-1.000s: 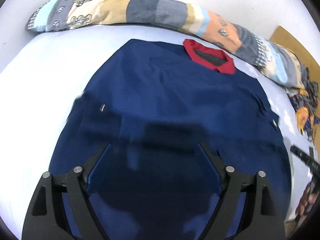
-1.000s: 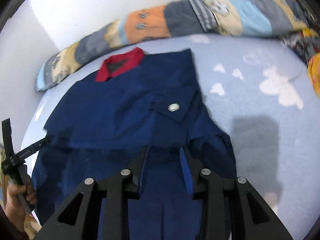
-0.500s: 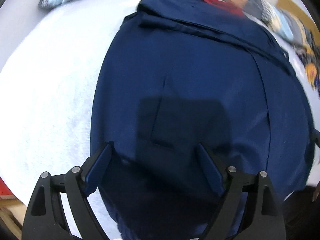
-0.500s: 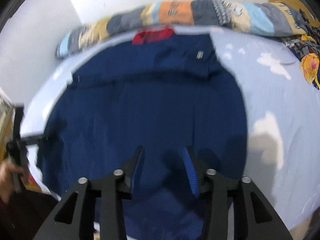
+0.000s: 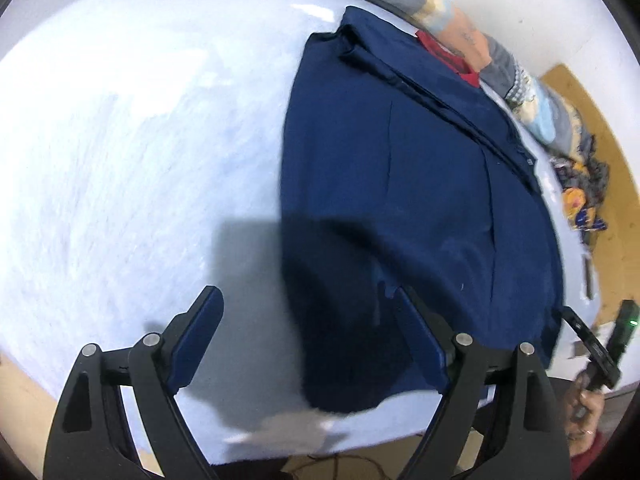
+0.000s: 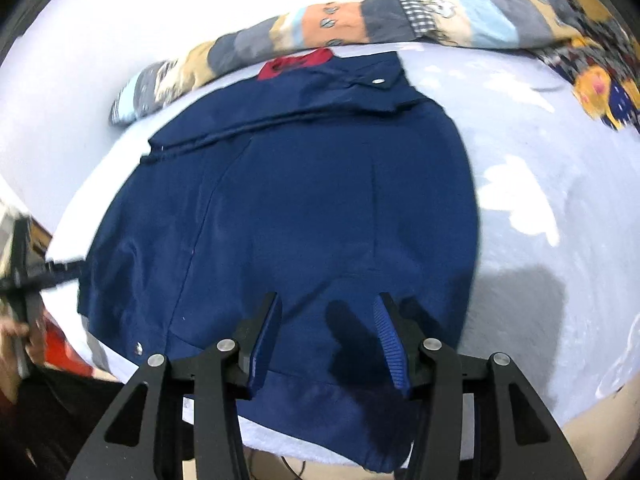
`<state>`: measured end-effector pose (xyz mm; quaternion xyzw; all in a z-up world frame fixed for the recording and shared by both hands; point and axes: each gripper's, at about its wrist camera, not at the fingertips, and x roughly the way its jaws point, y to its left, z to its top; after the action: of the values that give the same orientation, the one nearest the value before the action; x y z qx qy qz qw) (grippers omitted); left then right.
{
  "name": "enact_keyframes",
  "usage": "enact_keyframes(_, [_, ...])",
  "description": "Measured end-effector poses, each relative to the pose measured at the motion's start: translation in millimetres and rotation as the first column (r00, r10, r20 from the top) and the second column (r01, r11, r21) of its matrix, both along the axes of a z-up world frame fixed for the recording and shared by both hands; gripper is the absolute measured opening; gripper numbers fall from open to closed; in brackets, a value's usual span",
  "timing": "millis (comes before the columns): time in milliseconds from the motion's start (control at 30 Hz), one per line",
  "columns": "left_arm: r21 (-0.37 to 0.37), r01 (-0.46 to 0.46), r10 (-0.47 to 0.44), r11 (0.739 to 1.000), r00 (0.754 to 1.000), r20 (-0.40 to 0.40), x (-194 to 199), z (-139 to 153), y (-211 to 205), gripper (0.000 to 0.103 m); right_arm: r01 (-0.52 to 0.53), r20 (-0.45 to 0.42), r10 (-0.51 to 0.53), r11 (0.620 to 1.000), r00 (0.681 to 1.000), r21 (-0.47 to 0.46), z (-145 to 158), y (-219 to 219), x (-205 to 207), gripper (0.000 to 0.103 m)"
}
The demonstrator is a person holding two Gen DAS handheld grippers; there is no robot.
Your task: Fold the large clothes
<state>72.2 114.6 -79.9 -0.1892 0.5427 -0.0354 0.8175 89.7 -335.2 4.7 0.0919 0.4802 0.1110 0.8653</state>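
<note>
The left gripper (image 5: pixel 308 316) was spread wide, its blue-padded fingers (image 5: pixel 196 336) far apart with nothing between them. It hung above the bed (image 5: pixel 120 140): the left finger over bare pale-blue sheet, the right finger over the near left part of the jacket (image 5: pixel 400 200). Whether that finger touched the cloth could not be told. Its shadow fell across the sheet and the jacket's edge.

The right gripper (image 6: pixel 326 328) was partly open, the jaws a moderate way apart and holding nothing. It sat over the jacket's (image 6: pixel 300 208) near hem, with dark finger shadows on the cloth between and below the pads. Contact with the cloth could not be told.

The jacket, navy with a red collar (image 6: pixel 296 64), lay spread flat on the bed (image 6: pixel 540 200), collar toward the far side and hem at the near edge, part of the hem hanging over it. A folded band with a snap (image 6: pixel 378 81) ran across it just below the collar. A second snap (image 6: pixel 138 347) showed near the lower left corner.

A patchwork bolster (image 6: pixel 380 24) lay along the far side of the bed, just beyond the collar. A patterned cloth (image 6: pixel 600 84) lay at the far right. In the left view the right gripper (image 5: pixel 592 344) appeared at the right edge, touching or just beside the jacket's corner
</note>
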Motion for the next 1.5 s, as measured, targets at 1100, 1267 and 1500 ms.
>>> enact_keyframes(1100, [0.076, -0.013, 0.007, 0.997, 0.997, 0.075, -31, 17, -13, 0.054, 0.277, -0.168, -0.251, 0.949, 0.953, 0.152, -36, -71, -17, 0.060])
enact_keyframes(1267, [0.110, 0.014, -0.012, 0.994, 1.000, -0.018, -18, -4, -22, 0.066, 0.186, -0.217, -0.154, 0.973, 0.964, 0.136, -53, -42, -26, 0.052])
enact_keyframes(1500, [0.188, 0.088, -0.086, 0.978, 0.996, -0.020, -21, -7, -47, 0.035, 0.089, -0.163, -0.087, 0.996, 0.983, 0.002, -49, -21, -37, 0.012])
